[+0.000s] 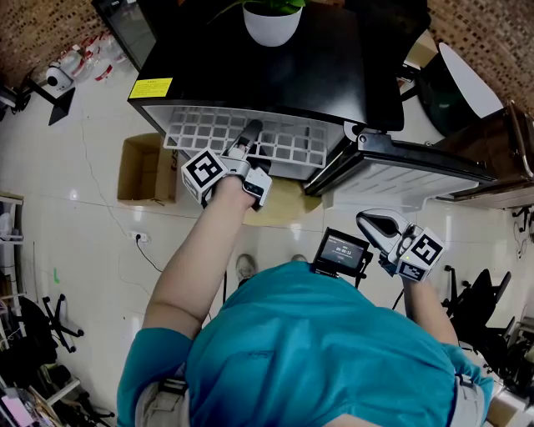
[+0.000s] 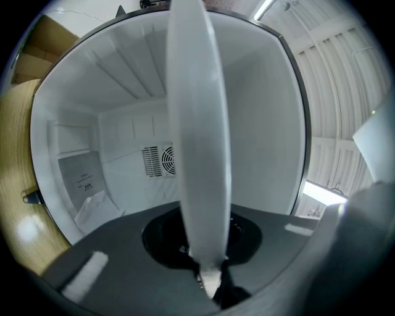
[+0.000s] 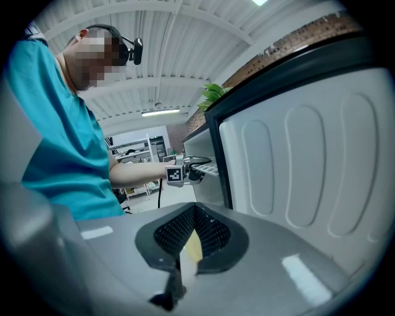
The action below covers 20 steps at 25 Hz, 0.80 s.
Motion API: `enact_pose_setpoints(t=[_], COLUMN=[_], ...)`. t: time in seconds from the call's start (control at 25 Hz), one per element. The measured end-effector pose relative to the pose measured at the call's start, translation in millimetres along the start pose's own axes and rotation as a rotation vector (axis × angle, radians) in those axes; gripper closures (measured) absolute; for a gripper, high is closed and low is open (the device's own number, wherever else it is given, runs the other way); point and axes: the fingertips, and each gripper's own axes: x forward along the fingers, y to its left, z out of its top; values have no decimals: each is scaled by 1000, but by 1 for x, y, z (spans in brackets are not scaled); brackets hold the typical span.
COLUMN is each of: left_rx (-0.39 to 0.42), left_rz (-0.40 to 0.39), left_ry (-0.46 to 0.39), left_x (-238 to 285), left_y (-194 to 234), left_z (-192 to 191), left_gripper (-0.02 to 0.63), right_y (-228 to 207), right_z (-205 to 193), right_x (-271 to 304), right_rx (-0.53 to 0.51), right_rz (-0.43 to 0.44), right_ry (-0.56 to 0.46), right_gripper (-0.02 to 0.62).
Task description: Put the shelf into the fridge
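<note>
A white grid shelf (image 1: pixel 279 143) sticks halfway out of the front of the black mini fridge (image 1: pixel 275 71). My left gripper (image 1: pixel 251 132) is shut on the shelf's near edge. In the left gripper view the shelf (image 2: pixel 197 148) runs edge-on up the middle, pinched between the jaws (image 2: pixel 207 274), with the white fridge interior (image 2: pixel 117 154) and its back vent behind. My right gripper (image 1: pixel 373 223) hangs shut and holds nothing, below the open fridge door (image 1: pixel 417 171). Its own view shows the closed jaws (image 3: pixel 184 262), the door's inner liner (image 3: pixel 308 160) and the left gripper (image 3: pixel 188 168) on the shelf.
A white plant pot (image 1: pixel 272 21) stands on top of the fridge. A cardboard box (image 1: pixel 146 171) lies on the floor left of the fridge. A round white table (image 1: pixel 469 79) and dark chair are at the back right. A cable (image 1: pixel 125 225) trails over the tiled floor.
</note>
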Motion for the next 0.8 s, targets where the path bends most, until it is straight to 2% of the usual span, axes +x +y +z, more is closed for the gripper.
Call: enact_pose_setpoints(t=[0.8], left_rx=[21], left_rz=[12], left_ry=[1], left_x=[24], left_y=[0], left_z=[14], left_gripper=[574], right_y=[-5], right_z=[0], right_x=[0], right_rx=[9], right_rz=[-14], right_ry=[0], right_gripper=[594])
